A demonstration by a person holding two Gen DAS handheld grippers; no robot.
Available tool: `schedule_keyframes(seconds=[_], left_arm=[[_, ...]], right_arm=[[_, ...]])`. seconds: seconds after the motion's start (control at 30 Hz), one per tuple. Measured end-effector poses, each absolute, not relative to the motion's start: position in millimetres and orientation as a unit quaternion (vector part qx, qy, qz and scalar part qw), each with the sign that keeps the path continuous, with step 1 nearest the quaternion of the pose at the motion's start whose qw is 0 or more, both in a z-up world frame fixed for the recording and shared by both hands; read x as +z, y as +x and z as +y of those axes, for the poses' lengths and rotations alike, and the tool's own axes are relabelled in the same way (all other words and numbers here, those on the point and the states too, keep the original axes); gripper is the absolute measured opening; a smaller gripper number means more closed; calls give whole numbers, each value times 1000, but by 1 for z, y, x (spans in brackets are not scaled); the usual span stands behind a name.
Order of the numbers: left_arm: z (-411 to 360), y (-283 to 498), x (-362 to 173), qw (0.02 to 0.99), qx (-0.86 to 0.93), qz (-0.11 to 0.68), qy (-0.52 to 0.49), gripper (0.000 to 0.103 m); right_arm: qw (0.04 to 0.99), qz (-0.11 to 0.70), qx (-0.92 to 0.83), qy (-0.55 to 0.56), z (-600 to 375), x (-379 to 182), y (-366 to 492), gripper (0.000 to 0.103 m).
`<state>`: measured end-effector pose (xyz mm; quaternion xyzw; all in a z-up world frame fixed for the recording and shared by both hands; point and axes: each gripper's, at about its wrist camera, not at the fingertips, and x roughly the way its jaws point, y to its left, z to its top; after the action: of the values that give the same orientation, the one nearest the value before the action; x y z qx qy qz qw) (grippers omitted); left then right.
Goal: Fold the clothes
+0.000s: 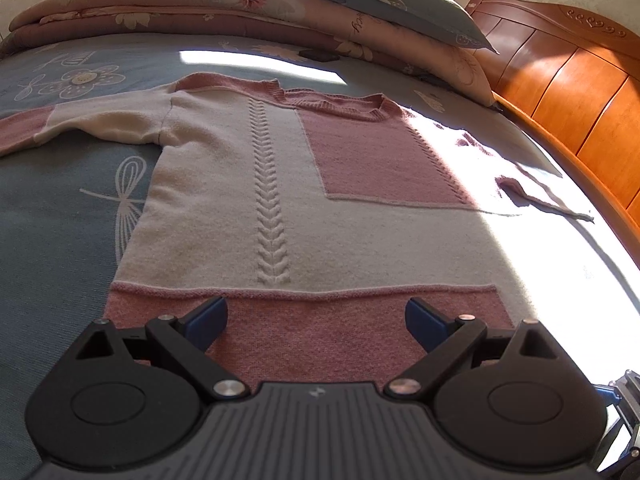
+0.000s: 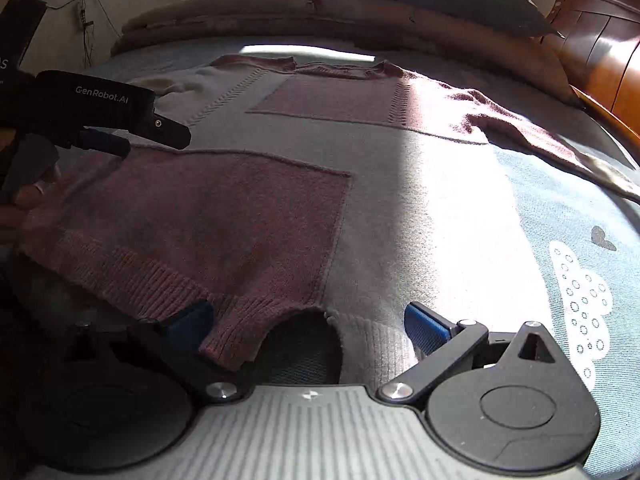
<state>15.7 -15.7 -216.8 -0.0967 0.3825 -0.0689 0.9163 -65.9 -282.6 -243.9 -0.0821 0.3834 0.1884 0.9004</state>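
sweater (image 1: 248, 200) lies flat, hem near, collar away.

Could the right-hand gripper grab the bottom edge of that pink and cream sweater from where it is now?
Probably yes. The right gripper is open, and the sweater has its ribbed hem lying between the fingers, with nothing on top of it.

Blue floral bedsheet (image 1: 48, 216) covers bed; folded pink quilt (image 1: 168, 16) at far edge, blue pillow (image 1: 396, 4) atop; wooden headboard (image 1: 568, 80) right.
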Motion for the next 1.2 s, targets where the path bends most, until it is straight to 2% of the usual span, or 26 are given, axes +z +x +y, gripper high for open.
schedule_keyframes(seconds=[0.17,0.3,0.47,0.63,0.8,1.03,1.2], left_arm=[[-18,16,-218,916,-68,384,-93,95],[-19,16,-218,915,-66,386,-92,95],[-23,19,-214,915,-80,383,-96,95],[-33,29,-214,916,-79,382,-94,95],[-42,37,-219,914,-71,391,-81,95],[-49,44,-221,914,-65,393,-75,97],[-51,49,-221,918,-61,386,-73,97]], right_arm=[[914,355,191,-50,-274,-227,-42,103],[911,370,180,-33,-263,-238,-18,103],[909,364,194,-69,-269,-241,-47,103],[920,350,178,1,-307,-212,-13,103],[904,390,140,102,-345,-229,55,103],[913,377,140,63,-374,-240,23,103],[909,374,165,75,-365,-215,37,103]])
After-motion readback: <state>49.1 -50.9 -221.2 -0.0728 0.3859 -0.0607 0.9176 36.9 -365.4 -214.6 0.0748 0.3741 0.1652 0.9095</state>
